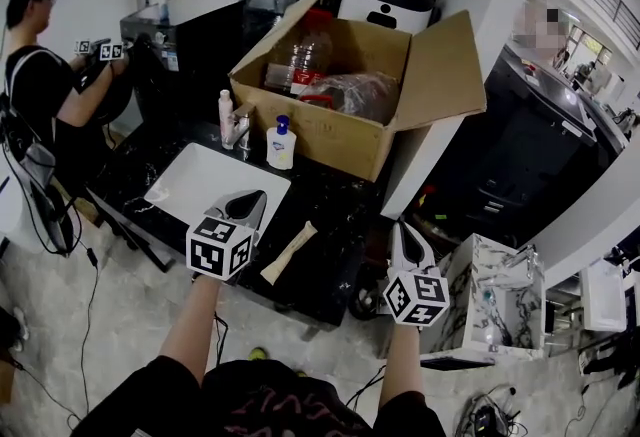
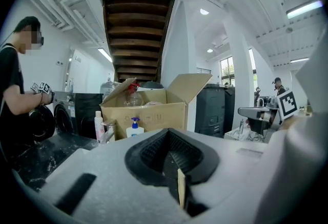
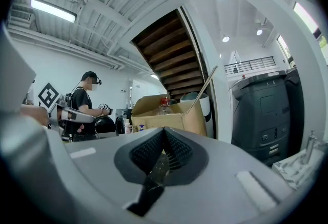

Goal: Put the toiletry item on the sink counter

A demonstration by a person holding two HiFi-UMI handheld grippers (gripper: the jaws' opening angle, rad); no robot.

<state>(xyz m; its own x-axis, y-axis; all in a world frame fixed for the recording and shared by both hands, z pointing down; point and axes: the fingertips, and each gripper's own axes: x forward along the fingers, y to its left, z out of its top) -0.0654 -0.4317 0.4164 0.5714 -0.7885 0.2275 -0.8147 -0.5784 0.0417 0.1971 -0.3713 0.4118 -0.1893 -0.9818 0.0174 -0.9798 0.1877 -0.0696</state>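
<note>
A flat tan toiletry item (image 1: 288,253) lies on the black marbled counter (image 1: 335,200), near its front edge and right of the white sink basin (image 1: 200,180). My left gripper (image 1: 247,197) hovers over the basin's near right corner, just left of the tan item, with its jaws shut and nothing held. In the left gripper view the left gripper (image 2: 168,133) points at a blue-capped pump bottle (image 2: 135,128) that stands before the cardboard box (image 2: 148,115). My right gripper (image 1: 405,230) hangs off the counter's right end, shut and empty. The right gripper (image 3: 164,131) faces the same box (image 3: 169,118).
A pump bottle (image 1: 281,143), a slim white bottle (image 1: 226,117) and a faucet (image 1: 240,133) stand behind the basin. The open cardboard box (image 1: 350,140) holds plastic bottles. Another person (image 1: 40,75) with grippers stands at far left. A white marbled cabinet (image 1: 490,295) sits lower right.
</note>
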